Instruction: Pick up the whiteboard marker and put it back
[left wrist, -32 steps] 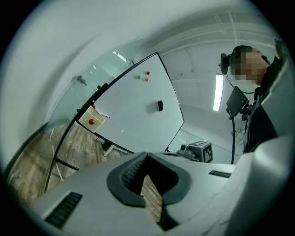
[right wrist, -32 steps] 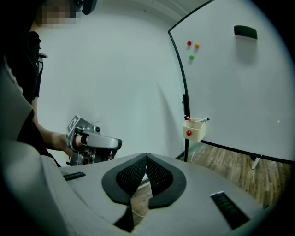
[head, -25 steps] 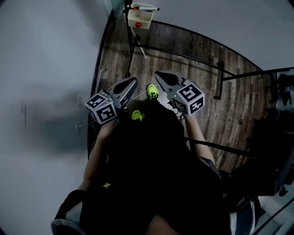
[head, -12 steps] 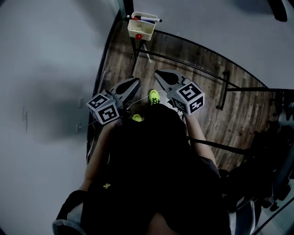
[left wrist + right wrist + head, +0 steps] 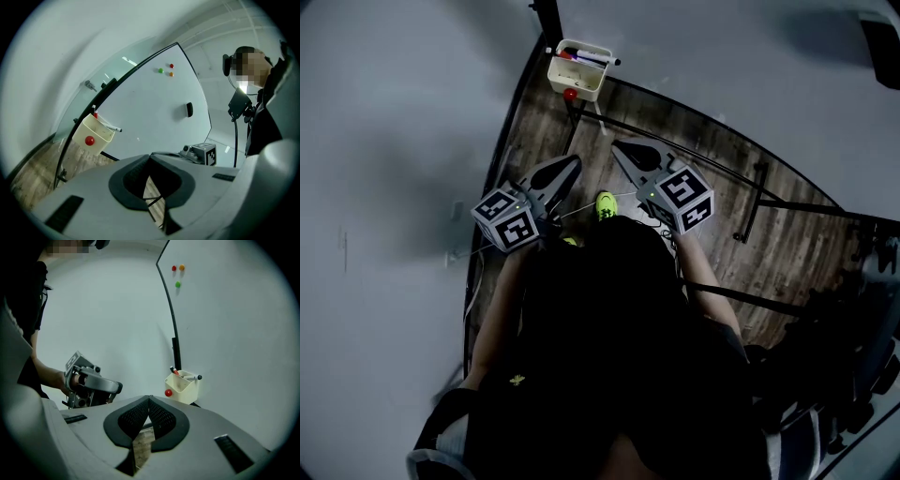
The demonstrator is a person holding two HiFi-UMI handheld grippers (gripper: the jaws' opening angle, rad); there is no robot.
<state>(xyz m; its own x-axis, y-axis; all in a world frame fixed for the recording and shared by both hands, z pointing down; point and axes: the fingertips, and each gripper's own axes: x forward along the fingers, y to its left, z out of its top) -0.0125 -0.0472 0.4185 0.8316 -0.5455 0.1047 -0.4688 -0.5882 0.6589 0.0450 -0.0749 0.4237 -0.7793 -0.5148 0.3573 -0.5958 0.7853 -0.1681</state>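
Wood-plank floor (image 5: 787, 253) bears the whiteboard's black stand leg (image 5: 750, 202) and a yellow-green shoe (image 5: 606, 204). A cream holder (image 5: 575, 80) hangs at the board's lower edge. Markers (image 5: 592, 59) lie in it, one across the rim. A red magnet (image 5: 570, 94) sits on its front.

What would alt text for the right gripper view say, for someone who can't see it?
The right gripper has its two jaws closed together, empty, pointing toward a whiteboard. At the board's lower edge is a cream holder with markers and a red magnet; the left gripper, in a hand, is at left.
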